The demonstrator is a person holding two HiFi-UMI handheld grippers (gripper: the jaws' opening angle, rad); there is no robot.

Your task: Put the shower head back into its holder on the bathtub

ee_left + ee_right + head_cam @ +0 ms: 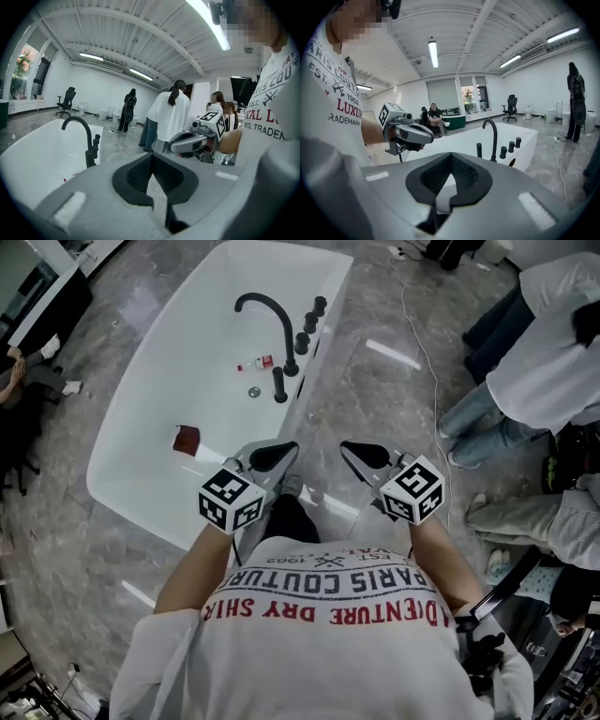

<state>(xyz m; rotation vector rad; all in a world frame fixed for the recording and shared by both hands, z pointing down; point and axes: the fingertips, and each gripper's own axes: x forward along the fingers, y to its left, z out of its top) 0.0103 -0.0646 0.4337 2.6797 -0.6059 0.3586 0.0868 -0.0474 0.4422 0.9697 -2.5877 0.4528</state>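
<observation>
A white bathtub (141, 399) lies ahead in the head view. The black shower head (278, 383) stands upright on the tub's right rim beside the curved black faucet (272, 320); it also shows as a short post (479, 150) in the right gripper view. Both grippers are raised near my chest, well short of the tub. My left gripper (289, 448) (153, 155) is shut with nothing between its jaws. My right gripper (349, 448) (451, 158) is shut and empty too. Each gripper appears in the other's view, tips together.
Three black knobs (310, 322) line the rim behind the faucet. A dark red item (187, 439), a small bottle (258, 363) and the drain (254, 391) lie in the tub. People (534, 362) stand at the right, and a cable (422, 343) runs across the marble floor.
</observation>
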